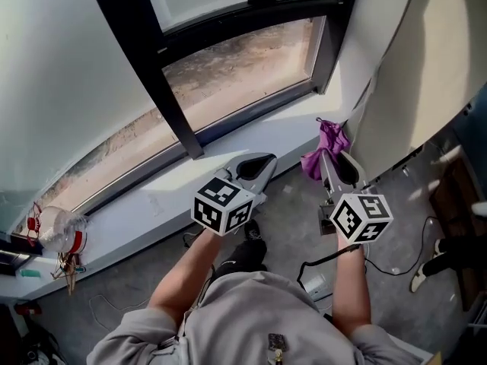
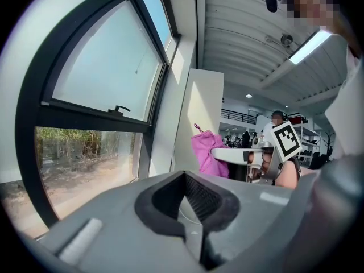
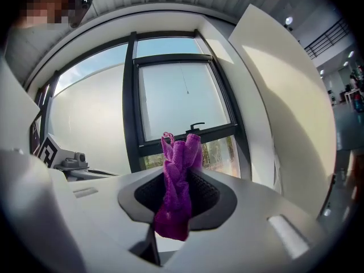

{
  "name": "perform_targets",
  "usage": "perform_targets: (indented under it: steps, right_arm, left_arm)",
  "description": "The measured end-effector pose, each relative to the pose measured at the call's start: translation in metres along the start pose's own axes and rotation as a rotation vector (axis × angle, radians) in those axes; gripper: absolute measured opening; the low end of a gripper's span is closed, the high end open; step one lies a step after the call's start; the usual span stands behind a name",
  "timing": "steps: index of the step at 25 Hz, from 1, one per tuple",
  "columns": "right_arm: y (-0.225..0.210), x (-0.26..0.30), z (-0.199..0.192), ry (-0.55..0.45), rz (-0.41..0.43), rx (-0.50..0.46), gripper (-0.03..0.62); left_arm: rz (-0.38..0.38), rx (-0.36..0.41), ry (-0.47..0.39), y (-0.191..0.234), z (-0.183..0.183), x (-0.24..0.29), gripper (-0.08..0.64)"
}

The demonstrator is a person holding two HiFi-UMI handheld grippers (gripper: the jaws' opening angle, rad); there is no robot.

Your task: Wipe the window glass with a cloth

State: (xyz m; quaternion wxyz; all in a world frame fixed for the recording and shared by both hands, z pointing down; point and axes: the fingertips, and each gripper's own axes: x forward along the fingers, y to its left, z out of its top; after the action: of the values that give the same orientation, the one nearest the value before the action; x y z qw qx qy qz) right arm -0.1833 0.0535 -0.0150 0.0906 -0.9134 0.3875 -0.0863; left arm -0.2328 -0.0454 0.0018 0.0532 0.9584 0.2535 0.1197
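A purple cloth (image 1: 328, 149) (image 3: 177, 183) is pinched in my right gripper (image 1: 332, 160) (image 3: 177, 201), bunched up and sticking out past the jaw tips. It also shows as a pink bundle, the cloth (image 2: 208, 152), in the left gripper view. My left gripper (image 1: 257, 167) (image 2: 187, 201) is shut with nothing between its jaws. Both grippers are held low in front of the black-framed window (image 1: 236, 55), short of the lower pane (image 3: 219, 152). The upper pane (image 3: 182, 95) carries a black handle (image 3: 197, 125).
A white sill (image 1: 228, 158) runs under the window. A clear bottle with a red cap (image 1: 61, 230) and small items sit at the sill's left end. A white wall panel (image 1: 411, 74) stands to the right. Cables (image 1: 396, 265) lie on the grey floor.
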Motion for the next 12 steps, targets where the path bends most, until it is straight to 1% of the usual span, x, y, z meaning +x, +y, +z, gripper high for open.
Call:
perform_targets:
  steps: [7,10,12]
  right_arm:
    - [-0.027,0.103,0.003,0.091,0.069,-0.071,0.117]
    - [-0.029,0.151,0.007,0.131,0.119,-0.112,0.117]
    - [-0.028,0.178,0.010,0.137,0.165,-0.148,0.117]
  left_arm:
    - [0.062,-0.071,-0.023,0.085,0.003,0.056,0.002]
    - [0.117,-0.113,-0.029,0.128,0.005,0.072,0.002]
    - [0.153,-0.125,-0.032,0.152,0.007,0.082,0.002]
